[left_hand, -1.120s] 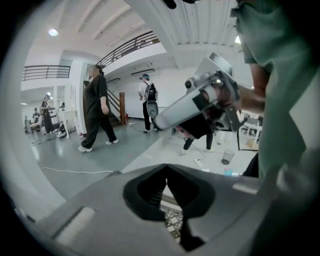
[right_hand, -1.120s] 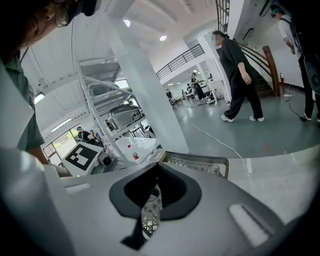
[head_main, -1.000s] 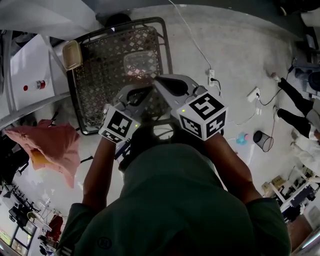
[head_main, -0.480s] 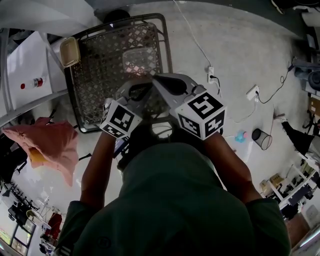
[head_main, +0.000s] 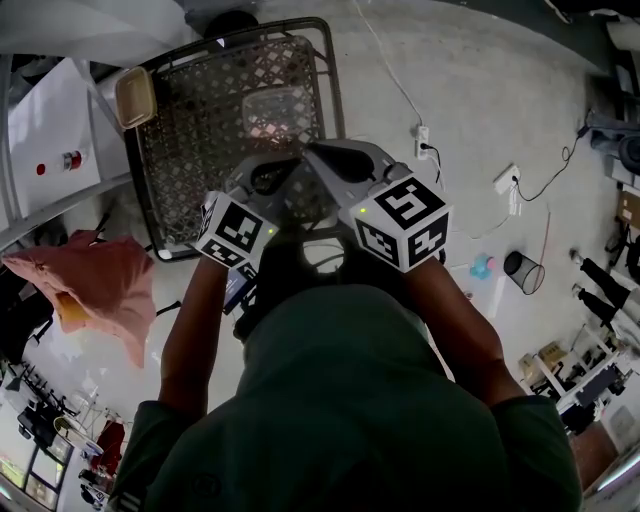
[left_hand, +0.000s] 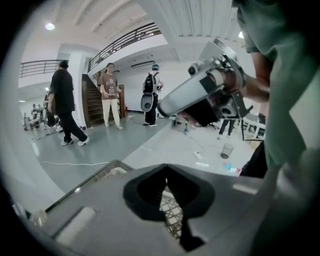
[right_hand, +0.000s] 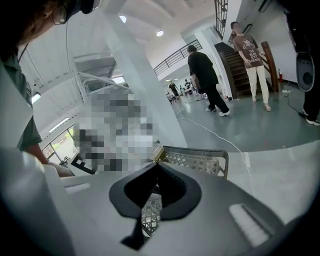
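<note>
The wire mesh basket (head_main: 337, 95) stands on the floor, directly below both grippers. It looks stiff, bulky and fairly light, so its thick rim bar seems the surest hold, since the mesh gives little purchase. A pink cloth (head_main: 100, 285) lies off its left edge. The right gripper (head_main: 335, 165) and left gripper (head_main: 262, 178) hover above its near edge, both with jaws together, empty and touching nothing. A clear tub (head_main: 277, 110) lies inside the basket.

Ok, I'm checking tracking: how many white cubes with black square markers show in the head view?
2. One white marker cube rides on the left gripper, left of centre; the other on the right gripper, beside it. None seems hidden.
</note>
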